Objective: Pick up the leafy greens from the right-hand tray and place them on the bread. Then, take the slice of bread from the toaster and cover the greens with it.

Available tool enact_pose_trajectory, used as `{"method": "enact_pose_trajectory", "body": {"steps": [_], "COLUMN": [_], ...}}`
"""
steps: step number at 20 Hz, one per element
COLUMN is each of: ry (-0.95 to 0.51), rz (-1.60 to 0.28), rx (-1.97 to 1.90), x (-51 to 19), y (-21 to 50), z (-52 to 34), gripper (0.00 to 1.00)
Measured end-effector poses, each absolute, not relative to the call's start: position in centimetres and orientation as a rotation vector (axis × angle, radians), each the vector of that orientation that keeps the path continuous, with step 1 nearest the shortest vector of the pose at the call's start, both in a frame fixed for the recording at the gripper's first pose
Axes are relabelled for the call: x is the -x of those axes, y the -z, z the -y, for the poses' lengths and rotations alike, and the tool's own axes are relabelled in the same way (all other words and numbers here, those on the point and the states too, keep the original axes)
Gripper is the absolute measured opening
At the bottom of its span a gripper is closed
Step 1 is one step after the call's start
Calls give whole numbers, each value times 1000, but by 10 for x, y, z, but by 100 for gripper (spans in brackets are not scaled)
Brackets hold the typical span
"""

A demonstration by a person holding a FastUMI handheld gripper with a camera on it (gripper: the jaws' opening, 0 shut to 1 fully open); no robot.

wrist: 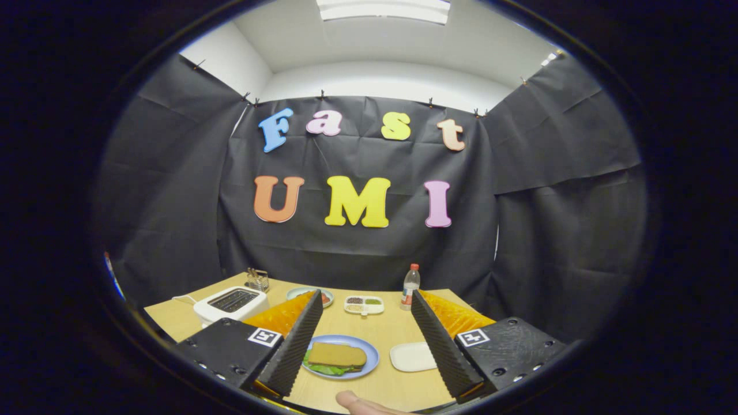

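Observation:
A blue plate [369, 358] lies on the wooden table between my fingers. On it a brown slice of bread [337, 355] covers leafy greens [326, 369] whose edges stick out underneath. To its right sits a white tray [412, 357], bare. The white toaster [230, 304] stands beyond my left finger, its slots dark. My gripper [364, 308] is open, raised above the table, with nothing between its fingers.
At the back of the table stand a clear bottle with a red cap [410, 286], a divided white dish of seasonings [364, 305], a small plate with food [325, 296] and a small rack [258, 279]. A fingertip [360, 403] shows at the near table edge.

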State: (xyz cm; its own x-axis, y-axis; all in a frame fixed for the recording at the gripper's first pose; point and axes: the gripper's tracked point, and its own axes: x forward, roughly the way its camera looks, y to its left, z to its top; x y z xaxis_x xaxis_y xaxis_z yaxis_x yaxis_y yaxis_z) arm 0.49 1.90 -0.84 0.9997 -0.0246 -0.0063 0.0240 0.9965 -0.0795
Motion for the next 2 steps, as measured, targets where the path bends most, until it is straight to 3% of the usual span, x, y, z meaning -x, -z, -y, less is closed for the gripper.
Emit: {"method": "enact_pose_trajectory", "body": {"steps": [2], "ry": [24], "rz": [-16], "rx": [82], "x": [-5], "y": [12], "z": [-17], "gripper": [94]}}
